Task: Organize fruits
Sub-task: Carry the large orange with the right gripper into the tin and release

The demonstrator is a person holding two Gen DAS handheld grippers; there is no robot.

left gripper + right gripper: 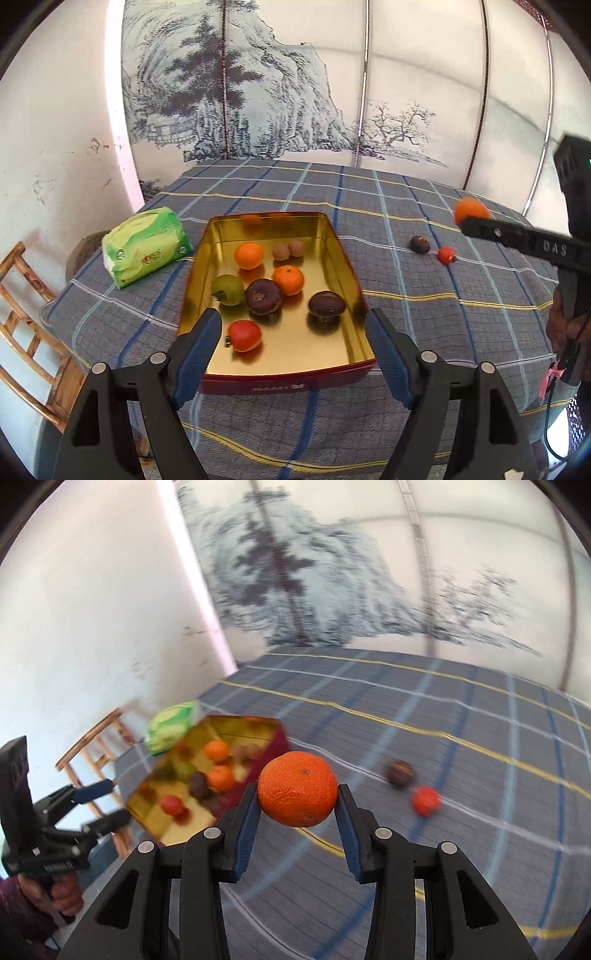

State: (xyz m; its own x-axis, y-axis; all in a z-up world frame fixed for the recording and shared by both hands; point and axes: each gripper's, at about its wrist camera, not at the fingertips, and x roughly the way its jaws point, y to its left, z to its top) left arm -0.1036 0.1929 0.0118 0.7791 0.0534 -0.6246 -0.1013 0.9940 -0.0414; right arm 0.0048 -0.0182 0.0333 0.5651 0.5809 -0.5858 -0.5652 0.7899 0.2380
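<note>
A gold-lined red tin (343, 258) sits on the checked tablecloth and holds several fruits: oranges, a green fruit, a red fruit (244, 335), dark purple ones and two small brown ones. My left gripper (293, 332) is open and empty, hovering above the tin's near end. My right gripper (297, 805) is shut on an orange tangerine (297, 788), held in the air to the right of the tin; it also shows in the left wrist view (471, 211). A dark fruit (419, 244) and a small red fruit (446, 255) lie on the cloth.
A green tissue pack (146, 246) lies left of the tin (275, 746). A wooden chair (26, 314) stands beside the table's left edge. A painted screen stands behind the table. The right wrist view is motion-blurred.
</note>
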